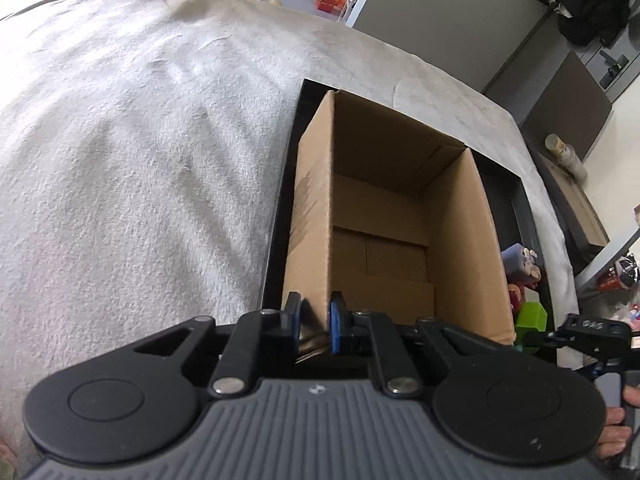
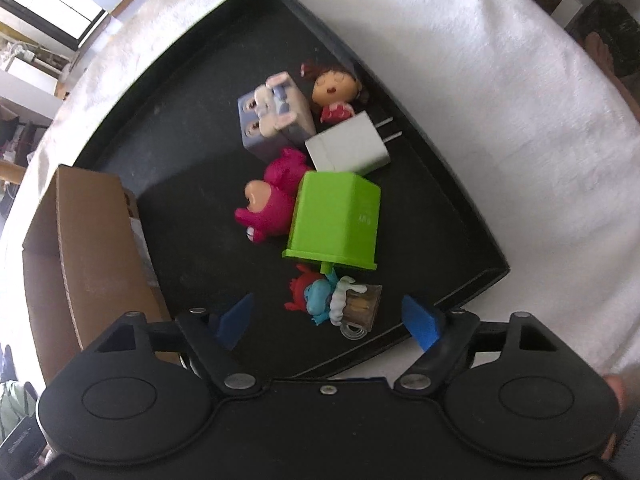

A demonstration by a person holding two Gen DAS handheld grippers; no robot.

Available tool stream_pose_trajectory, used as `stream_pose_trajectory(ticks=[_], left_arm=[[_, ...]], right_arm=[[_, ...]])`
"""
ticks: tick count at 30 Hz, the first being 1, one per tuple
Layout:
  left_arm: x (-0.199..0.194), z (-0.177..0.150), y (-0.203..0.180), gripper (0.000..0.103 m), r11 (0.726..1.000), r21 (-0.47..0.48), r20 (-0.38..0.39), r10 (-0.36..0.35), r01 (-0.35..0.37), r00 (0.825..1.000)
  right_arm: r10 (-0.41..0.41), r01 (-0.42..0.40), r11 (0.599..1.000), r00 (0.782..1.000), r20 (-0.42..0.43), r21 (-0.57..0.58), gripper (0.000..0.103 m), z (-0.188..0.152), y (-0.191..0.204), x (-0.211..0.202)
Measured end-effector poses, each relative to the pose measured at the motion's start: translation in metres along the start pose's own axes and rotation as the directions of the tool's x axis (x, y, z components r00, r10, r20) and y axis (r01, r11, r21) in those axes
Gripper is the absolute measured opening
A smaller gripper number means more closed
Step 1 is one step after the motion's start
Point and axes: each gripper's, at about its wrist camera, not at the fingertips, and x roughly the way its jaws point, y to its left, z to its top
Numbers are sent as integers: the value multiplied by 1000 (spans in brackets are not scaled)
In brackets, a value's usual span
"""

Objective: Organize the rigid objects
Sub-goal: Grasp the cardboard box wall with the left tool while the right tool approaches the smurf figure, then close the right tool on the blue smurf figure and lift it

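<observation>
An open, empty cardboard box stands in a black tray on a white blanket. My left gripper is shut on the box's near left wall, one pad on each side. In the right wrist view the tray holds a cluster of small items: a green box, a pink figure, a white charger, a girl figure, a grey-blue rabbit block and a blue-and-red figure. My right gripper hovers open over that blue-and-red figure, its pads well apart from it.
A small clear and brown item lies against the blue-and-red figure. The cardboard box stands at the tray's left end in the right wrist view. The white blanket surrounds the tray. Furniture and a door stand beyond the bed.
</observation>
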Motion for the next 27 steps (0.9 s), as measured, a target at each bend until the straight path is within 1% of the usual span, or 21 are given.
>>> stream_pose_trajectory(ticks=[2, 7, 12, 17, 21, 25, 27], left_arm=[[2, 0, 1, 13, 1000, -6, 2, 0, 0, 1000], [2, 0, 0, 14, 1000, 8, -1, -7, 7, 1000], [1, -1, 2, 14, 1000, -1, 1, -17, 17, 1000], [0, -1, 2, 14, 1000, -2, 1, -21, 21, 1000], [-1, -1, 1, 14, 1000, 0, 4, -20, 20, 1000], [-2, -2, 1, 14, 1000, -3, 5, -21, 21, 1000], [-2, -2, 1, 14, 1000, -4, 6, -21, 21, 1000]], right_arm=[[-16, 16, 1000, 1000, -5, -4, 75, -2, 1, 3], [-54, 54, 999, 999, -5, -10, 75, -6, 7, 8], [-79, 79, 997, 997, -13, -22, 75, -6, 16, 18], [-128, 130, 989, 991, 30, -65, 72, -7, 24, 22], [-152, 157, 984, 986, 65, -86, 69, -6, 26, 19], [-174, 181, 973, 983, 66, -139, 69, -5, 28, 16], [-198, 209, 961, 977, 75, -181, 69, -8, 30, 16]])
